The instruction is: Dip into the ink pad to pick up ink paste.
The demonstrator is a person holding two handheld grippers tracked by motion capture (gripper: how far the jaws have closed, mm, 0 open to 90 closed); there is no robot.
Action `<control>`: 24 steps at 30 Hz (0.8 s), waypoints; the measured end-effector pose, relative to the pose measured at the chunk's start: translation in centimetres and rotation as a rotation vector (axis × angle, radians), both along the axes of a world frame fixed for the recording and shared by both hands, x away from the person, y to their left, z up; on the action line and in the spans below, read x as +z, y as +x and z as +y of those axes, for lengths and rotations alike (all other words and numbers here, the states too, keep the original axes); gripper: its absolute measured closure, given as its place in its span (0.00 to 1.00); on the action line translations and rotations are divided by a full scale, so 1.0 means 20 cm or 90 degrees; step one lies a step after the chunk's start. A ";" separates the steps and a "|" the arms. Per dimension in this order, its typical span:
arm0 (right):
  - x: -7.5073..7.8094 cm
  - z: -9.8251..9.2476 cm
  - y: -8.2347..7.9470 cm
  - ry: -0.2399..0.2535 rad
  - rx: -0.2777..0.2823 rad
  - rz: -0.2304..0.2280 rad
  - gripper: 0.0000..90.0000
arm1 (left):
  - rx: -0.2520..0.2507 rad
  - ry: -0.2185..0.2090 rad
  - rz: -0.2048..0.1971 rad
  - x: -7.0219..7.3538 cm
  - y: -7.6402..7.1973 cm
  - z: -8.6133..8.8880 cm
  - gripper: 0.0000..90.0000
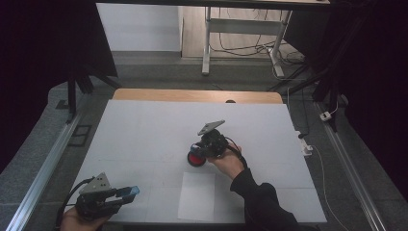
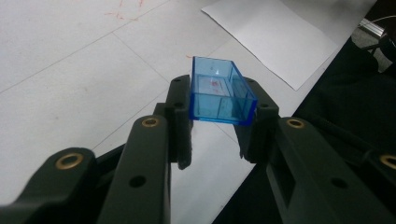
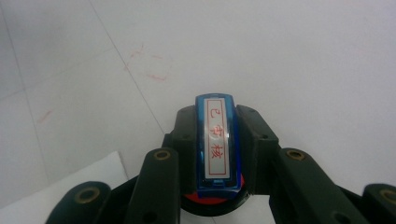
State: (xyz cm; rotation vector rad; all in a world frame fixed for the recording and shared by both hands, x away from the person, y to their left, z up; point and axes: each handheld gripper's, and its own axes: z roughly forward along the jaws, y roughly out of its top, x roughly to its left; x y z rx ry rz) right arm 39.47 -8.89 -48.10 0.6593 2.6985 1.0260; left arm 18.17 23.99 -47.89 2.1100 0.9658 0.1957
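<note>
A small open box of clear blue plastic (image 2: pixel 222 95), probably a stamp's cap, is pinched crosswise between the pads of the left tongs (image 2: pixel 219 123), held above the white counter (image 2: pixel 70 60) at its near left corner. The box is judged light, rigid and thin-walled; its smooth sides would slip under a loose grip and could crack under a hard squeeze, so the two long walls, where it is now held, are the sensible place.

The right tongs (image 3: pixel 217 154) are closed on a narrow blue-framed stamp with a white face of red characters (image 3: pixel 216 140), above a round red base (image 1: pixel 195 158). It is judged compact, stiff and somewhat heavier, with an inked face best left untouched; the flat flanks are gripped.

In the high view the left tongs (image 1: pixel 126 193) lie level, pointing right toward a white paper sheet (image 1: pixel 197 196). The right tongs (image 1: pixel 202 149) are at mid-counter, angled left and downward, the forearm in a dark sleeve (image 1: pixel 260 202) reaching in from the near edge.
</note>
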 end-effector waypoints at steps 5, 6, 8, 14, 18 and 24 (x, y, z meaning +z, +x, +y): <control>0.00 0.02 -0.03 -0.022 0.002 -0.026 0.78 | -0.001 0.001 0.000 0.00 0.00 0.00 0.76; 0.00 0.02 -0.03 -0.025 0.003 -0.029 0.78 | -0.001 0.001 0.000 0.00 0.00 0.00 0.76; 0.00 0.02 -0.03 -0.025 0.002 -0.028 0.78 | -0.001 0.001 0.000 0.00 0.00 0.00 0.76; -0.01 -0.01 0.00 0.016 -0.010 0.008 0.78 | -0.001 0.002 0.000 0.00 0.00 0.00 0.76; -0.02 -0.04 0.03 0.050 -0.020 0.040 0.78 | -0.002 0.003 0.001 0.00 0.00 0.00 0.76; -0.02 -0.04 0.02 0.047 -0.014 0.027 0.78 | -0.003 0.003 0.000 0.00 0.00 0.00 0.76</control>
